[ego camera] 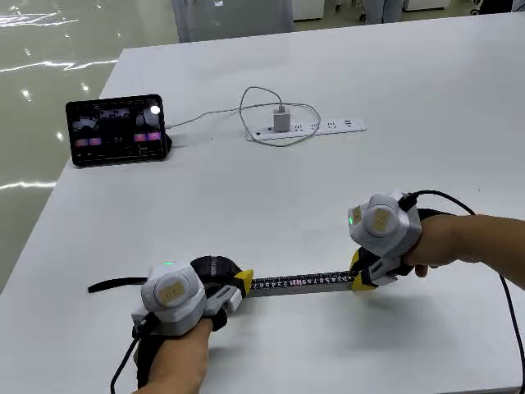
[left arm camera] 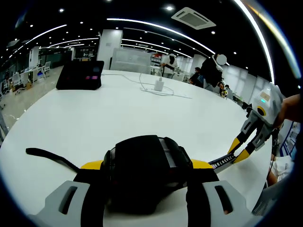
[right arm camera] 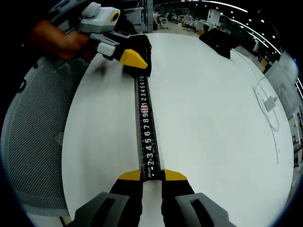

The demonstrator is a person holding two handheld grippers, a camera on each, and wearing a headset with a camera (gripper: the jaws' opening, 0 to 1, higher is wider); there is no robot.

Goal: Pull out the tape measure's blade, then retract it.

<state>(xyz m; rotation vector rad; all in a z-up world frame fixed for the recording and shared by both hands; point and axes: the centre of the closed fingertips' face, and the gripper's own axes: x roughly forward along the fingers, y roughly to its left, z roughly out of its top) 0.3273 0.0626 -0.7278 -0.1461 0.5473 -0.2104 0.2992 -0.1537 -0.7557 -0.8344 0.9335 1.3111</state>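
**Blade partly drawn, both ends clamped**

The tape measure's case (ego camera: 215,271), black with yellow trim, lies on the white table (ego camera: 271,205). Its blade (right arm camera: 147,127) runs flat from the case's mouth toward the right. The left gripper (left arm camera: 147,165) is closed around the case from behind. The right gripper (right arm camera: 151,175) pinches the blade's free end, well apart from the case. A black strap (ego camera: 113,284) trails off the case's left side. Far beyond the case stand a tablet (ego camera: 116,130) and a power strip (ego camera: 308,127).

The pull looks part done. The right hand should draw straight along the blade's line, low over the table, while the left pins the case against sliding. For the return, walk the tip back rather than letting it snap.
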